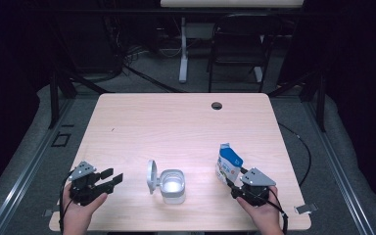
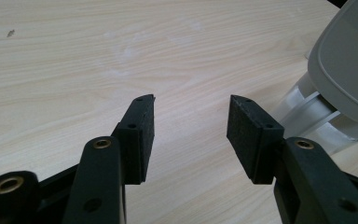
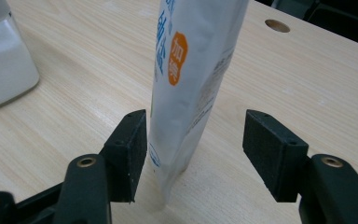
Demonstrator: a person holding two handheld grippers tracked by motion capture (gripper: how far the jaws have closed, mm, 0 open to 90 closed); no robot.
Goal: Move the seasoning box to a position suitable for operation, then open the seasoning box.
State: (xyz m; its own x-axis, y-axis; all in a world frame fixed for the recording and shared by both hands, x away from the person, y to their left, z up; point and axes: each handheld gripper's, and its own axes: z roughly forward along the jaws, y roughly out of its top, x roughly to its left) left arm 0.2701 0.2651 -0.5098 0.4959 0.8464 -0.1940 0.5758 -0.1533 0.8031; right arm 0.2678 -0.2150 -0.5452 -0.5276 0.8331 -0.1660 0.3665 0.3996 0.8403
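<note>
Pale wood table stands in a dark room, with a grey floor and a black chair beyond its far edge and a round cable hole near that edge. Near the front middle sits a white box with its grey lid swung open and standing upright on the box's left side. Right of the box, well apart from it, a pouch in white and blue stands upright on the table. The right gripper is held just behind the pouch's near side, and in the right gripper view its jaws are spread wide with the pouch between them: the bag's lower edge lies just beside the left pad, whether touching it I cannot tell, while a clear gap separates it from the right pad. The pouch is not pinched. Left of the box, the left gripper hovers low with its jaws apart and nothing between them; in the left gripper view bare wood shows between the pads, and the lid rises just beyond the right one.
</note>
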